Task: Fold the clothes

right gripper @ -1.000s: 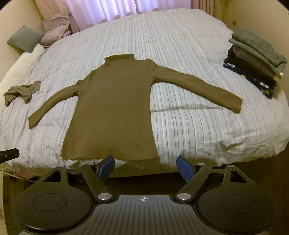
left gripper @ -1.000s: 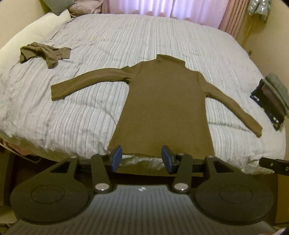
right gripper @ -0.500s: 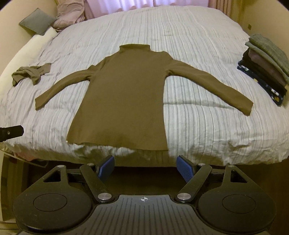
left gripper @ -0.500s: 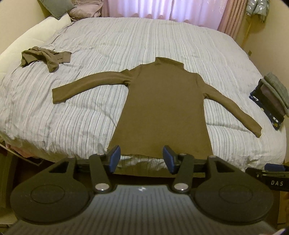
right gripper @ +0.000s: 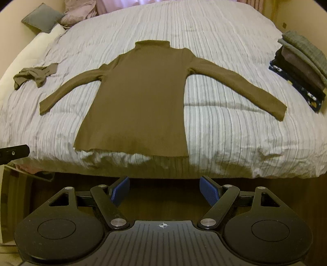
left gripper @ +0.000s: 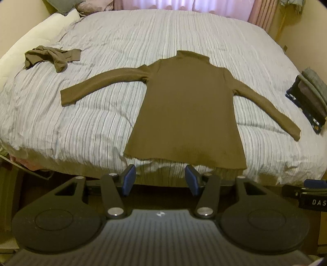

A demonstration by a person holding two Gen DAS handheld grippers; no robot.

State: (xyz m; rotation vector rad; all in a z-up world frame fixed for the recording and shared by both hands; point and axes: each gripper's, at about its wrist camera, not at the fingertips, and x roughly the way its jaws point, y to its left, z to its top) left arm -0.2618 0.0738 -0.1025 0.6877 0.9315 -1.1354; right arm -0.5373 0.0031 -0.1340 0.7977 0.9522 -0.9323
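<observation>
I am working in a home bedroom. A wide bed (right gripper: 224,126) fills the view, covered by a grey striped duvet (left gripper: 81,114). Cushions and pillows (right gripper: 43,17) sit at its far left corner against a cream wall. Pink curtains (left gripper: 259,12) hang behind the head of the bed. An olive long-sleeved top (right gripper: 141,98) lies spread flat on the duvet; a crumpled olive garment (left gripper: 51,58) lies far left. A stack of folded clothes (right gripper: 300,67) rests at the right edge. Lighting is dim and warm, domestic.
</observation>
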